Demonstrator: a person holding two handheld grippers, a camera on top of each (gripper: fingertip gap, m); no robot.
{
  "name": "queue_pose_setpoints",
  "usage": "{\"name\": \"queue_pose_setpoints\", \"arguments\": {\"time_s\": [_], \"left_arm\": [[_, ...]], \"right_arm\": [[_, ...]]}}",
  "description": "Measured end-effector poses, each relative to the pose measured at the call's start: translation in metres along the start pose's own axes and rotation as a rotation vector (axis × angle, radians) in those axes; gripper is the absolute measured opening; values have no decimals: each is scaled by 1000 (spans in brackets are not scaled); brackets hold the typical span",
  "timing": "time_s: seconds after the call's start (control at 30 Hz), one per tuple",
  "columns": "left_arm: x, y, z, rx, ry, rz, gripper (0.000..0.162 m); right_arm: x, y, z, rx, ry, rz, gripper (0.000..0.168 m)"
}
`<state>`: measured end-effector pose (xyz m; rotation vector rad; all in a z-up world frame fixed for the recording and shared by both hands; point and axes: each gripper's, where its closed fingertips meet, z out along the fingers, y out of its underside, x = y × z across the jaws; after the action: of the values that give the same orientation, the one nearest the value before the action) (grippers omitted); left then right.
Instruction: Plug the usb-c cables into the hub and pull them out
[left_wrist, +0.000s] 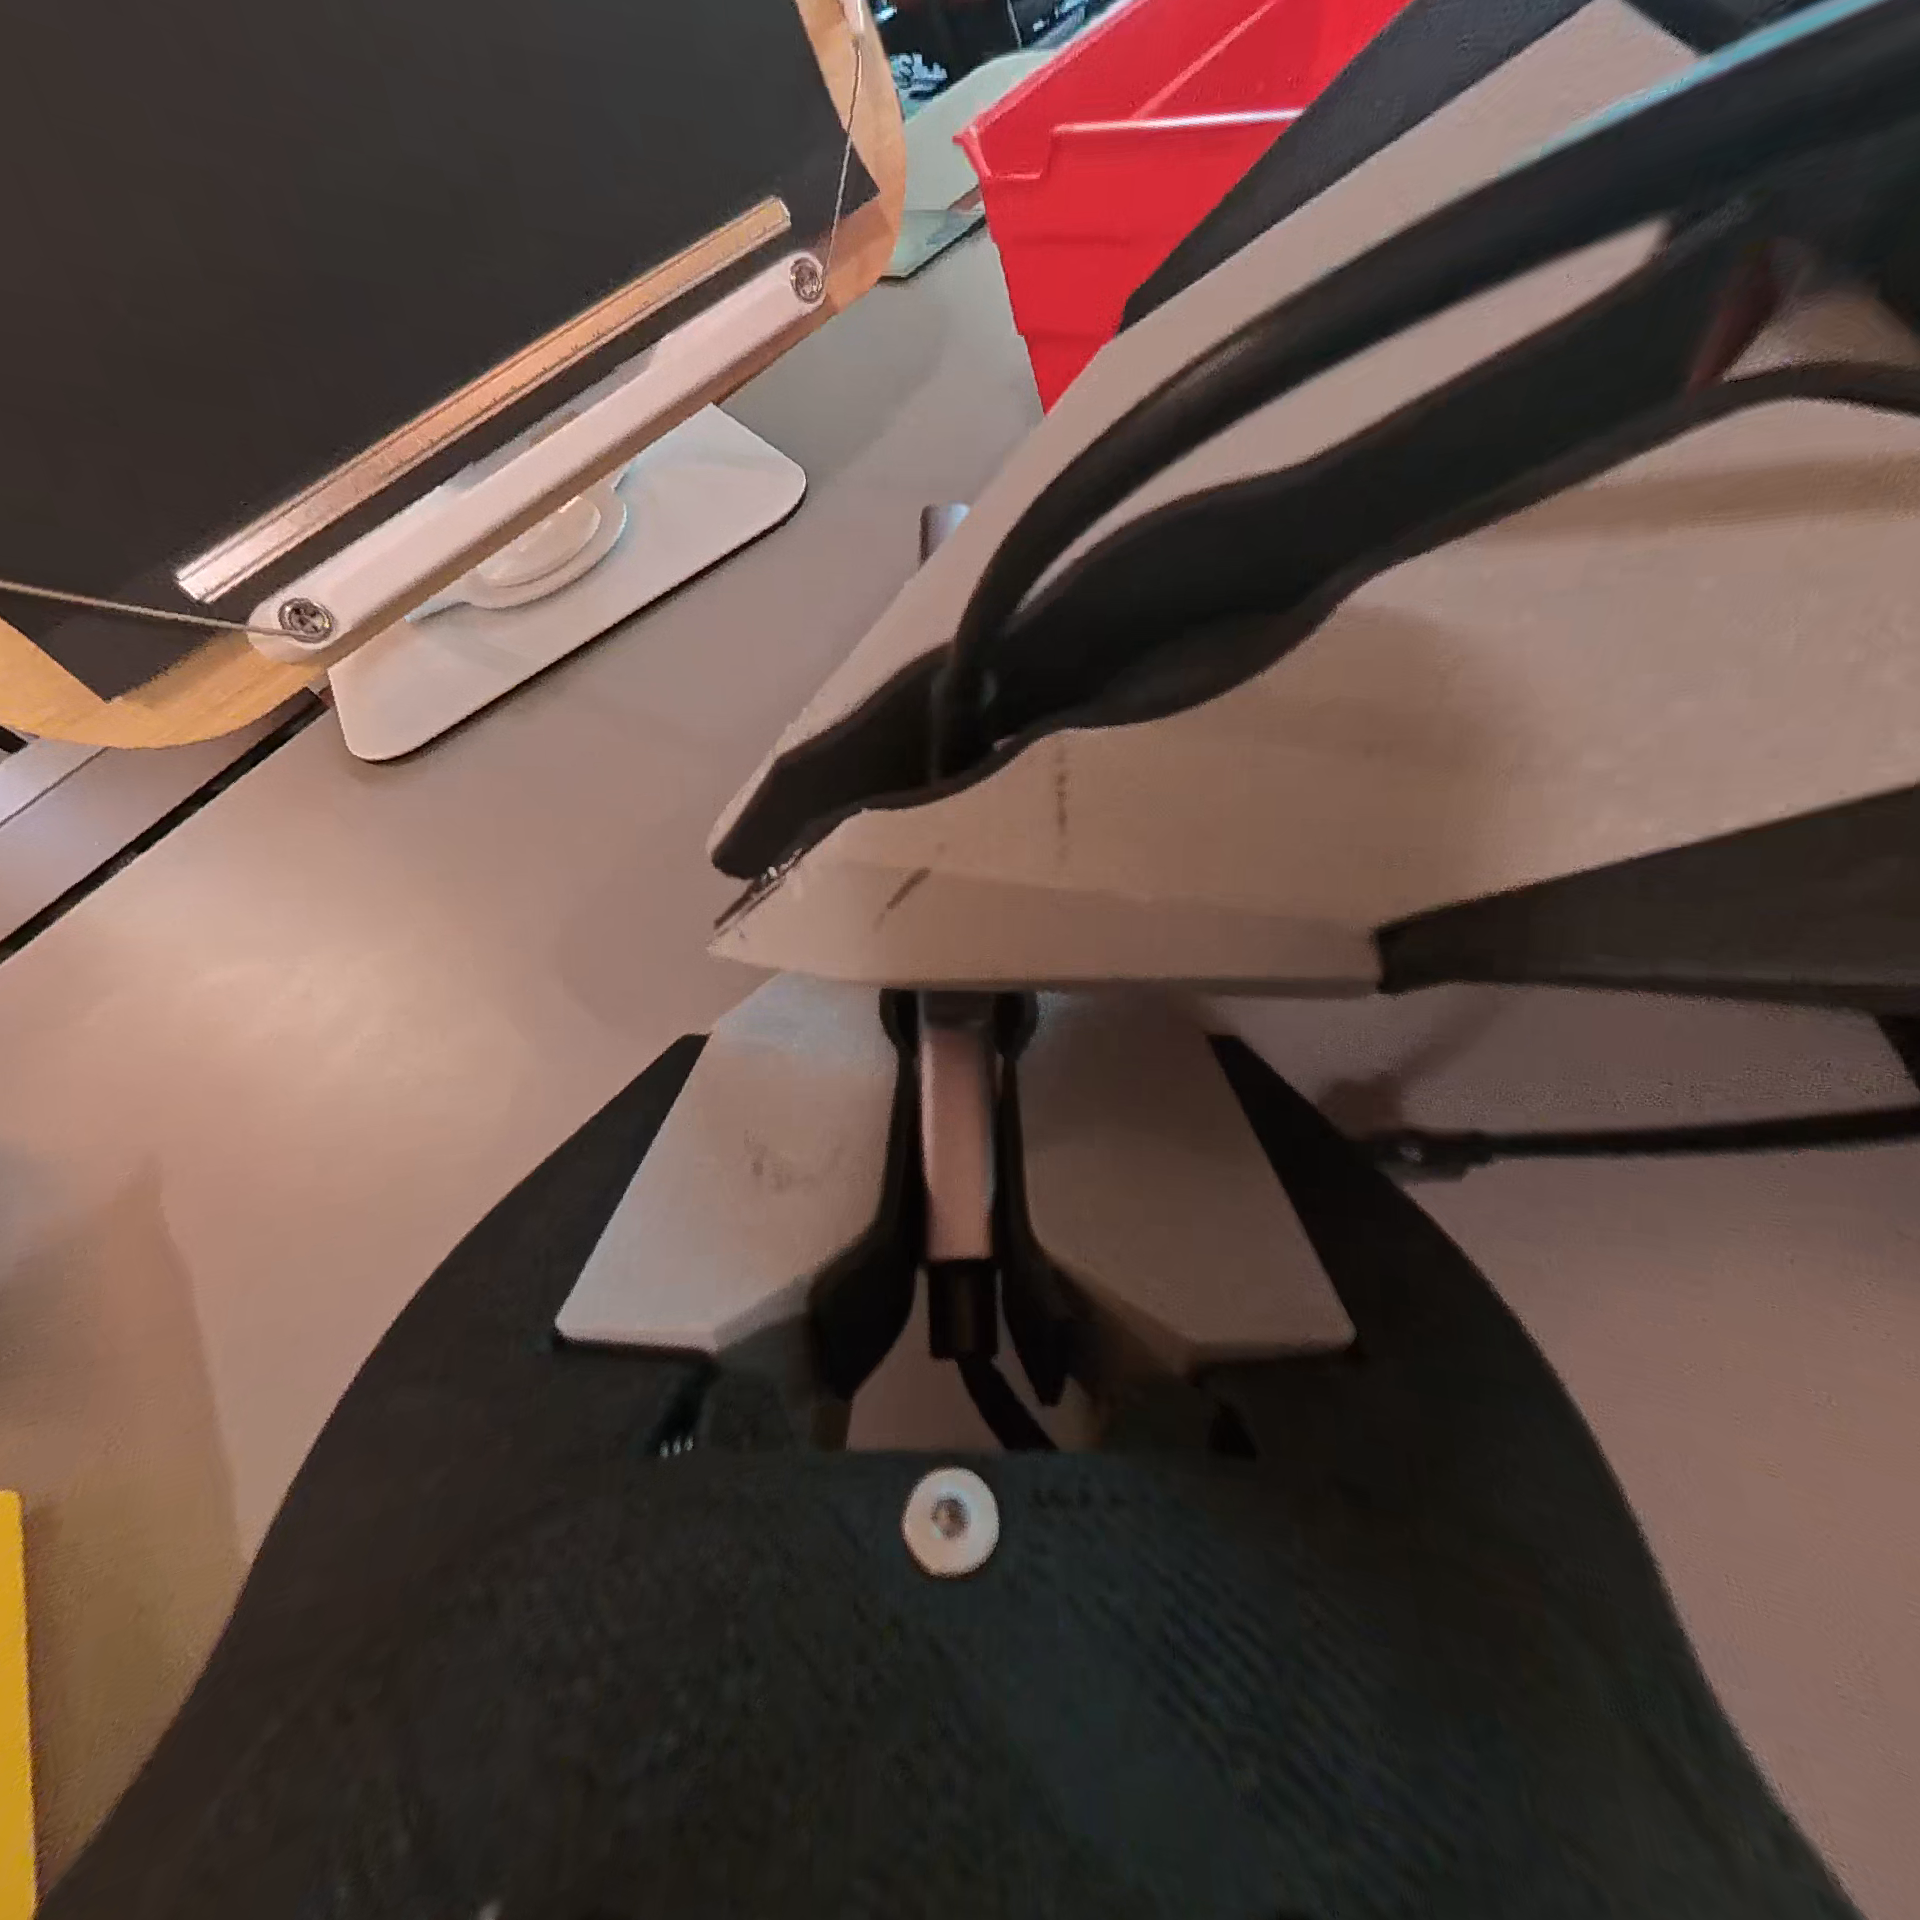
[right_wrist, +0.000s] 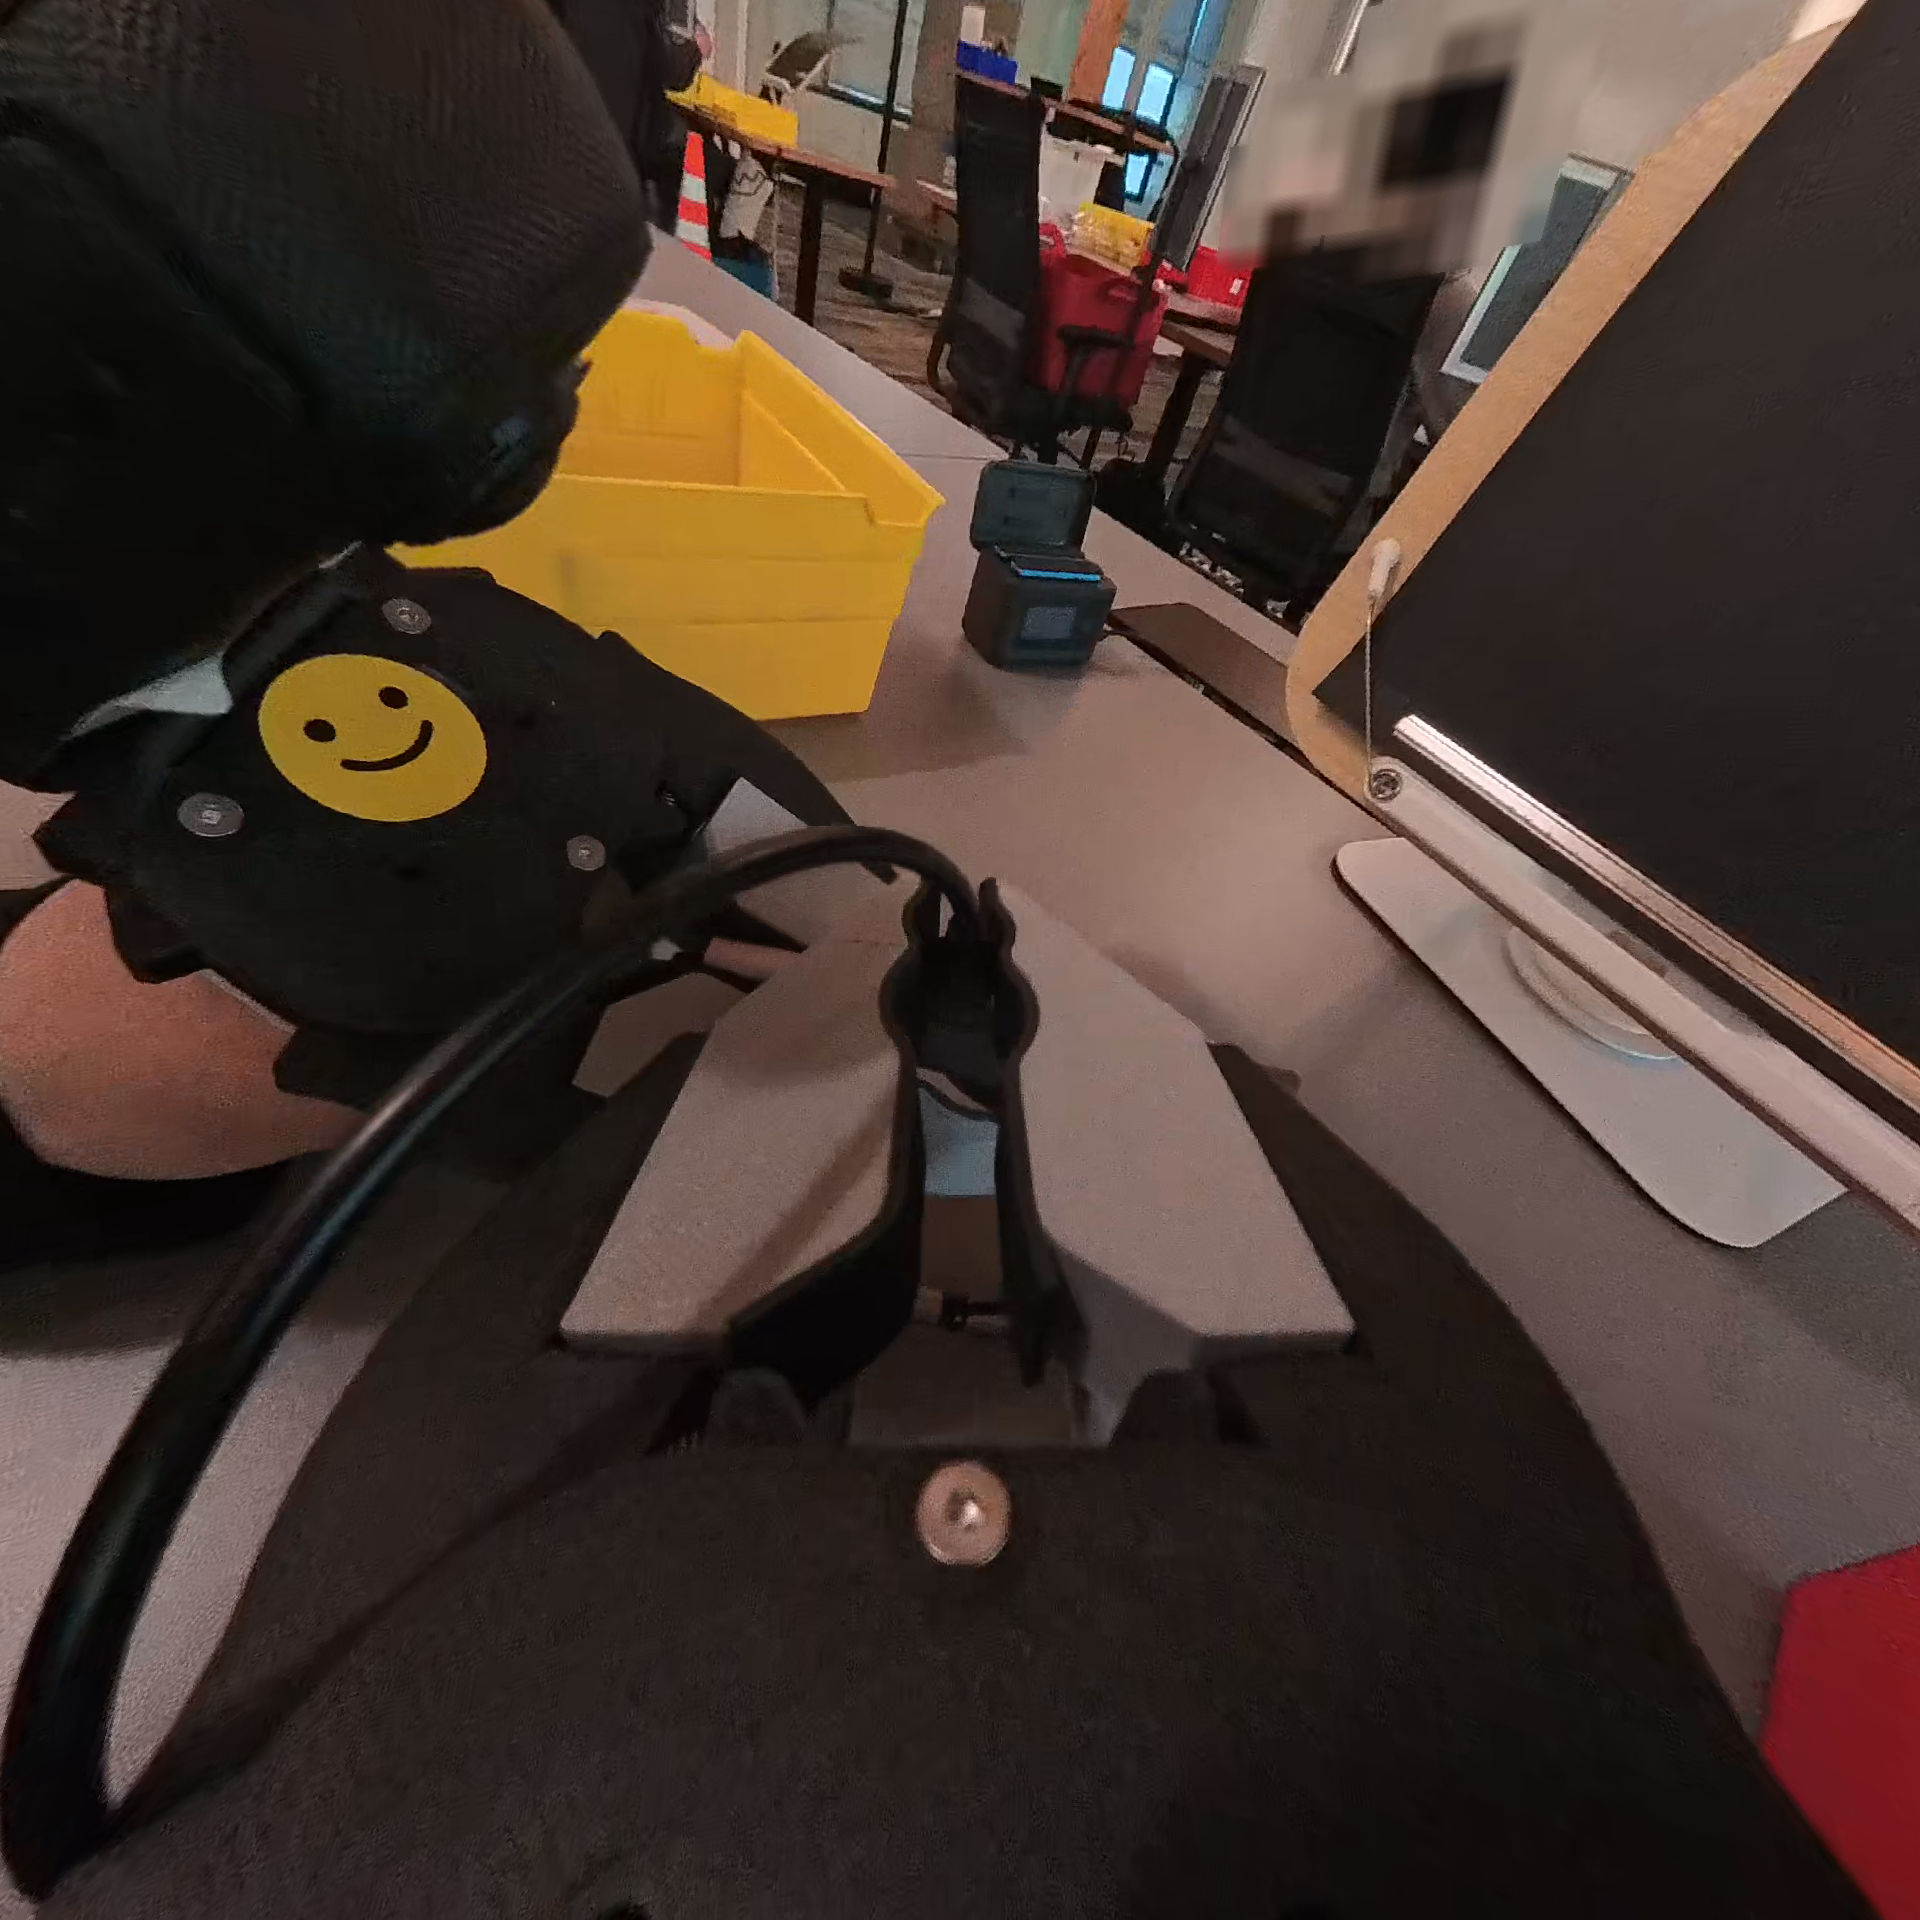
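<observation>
Silver metal shows between the fingers of your left gripper (left_wrist: 958, 1049): its jaws are pressed onto the slim hub (left_wrist: 957, 1153), which lies lengthwise in the grip with a black lead leaving its near end. Your right gripper (right_wrist: 961, 935) has its jaws pinched on the black plug of a usb-c cable (right_wrist: 343, 1174), which loops back to the left of that gripper.

Task status: in the left wrist view, the right gripper crosses directly over the far end of the hub and hides the port. You cannot tell from either view whether the plug is seated, entering or leaving. Judge this as mid-cycle on one cable; how many cables remain cannot be read.

Containers:
- Yellow bin (right_wrist: 727, 520), on the table behind the left gripper: divided, and the visible compartments look empty.
- Red bin (left_wrist: 1122, 197), beyond the right gripper: interior not visible.
- Small dark case (right_wrist: 1034, 582), lid raised, beside the yellow bin: contents unclear.
</observation>
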<state>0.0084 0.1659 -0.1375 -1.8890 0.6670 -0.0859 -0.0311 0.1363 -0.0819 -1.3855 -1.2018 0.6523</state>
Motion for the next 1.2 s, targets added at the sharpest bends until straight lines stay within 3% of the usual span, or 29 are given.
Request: {"name": "queue_pose_setpoints", "arguments": {"time_s": [0.07,0.17,0.33,0.87,1.2], "left_arm": [[0,-2,-1,9,-6,8,6],[-1,3,2,-32,-16,15,7],[-1,7,3,-50,-8,-5,7],[-3,9,2,-16,126,-260,7],[-5,17,6,-84,-5,-67,7]], "right_arm": [[-1,-3,-1,35,-53,96,3],[-3,1,-1,69,-264,436,5],[-5,2,2,78,-347,534,7],[4,4,3,63,-175,286,9],[-1,21,10,-42,-179,290,8]]}}
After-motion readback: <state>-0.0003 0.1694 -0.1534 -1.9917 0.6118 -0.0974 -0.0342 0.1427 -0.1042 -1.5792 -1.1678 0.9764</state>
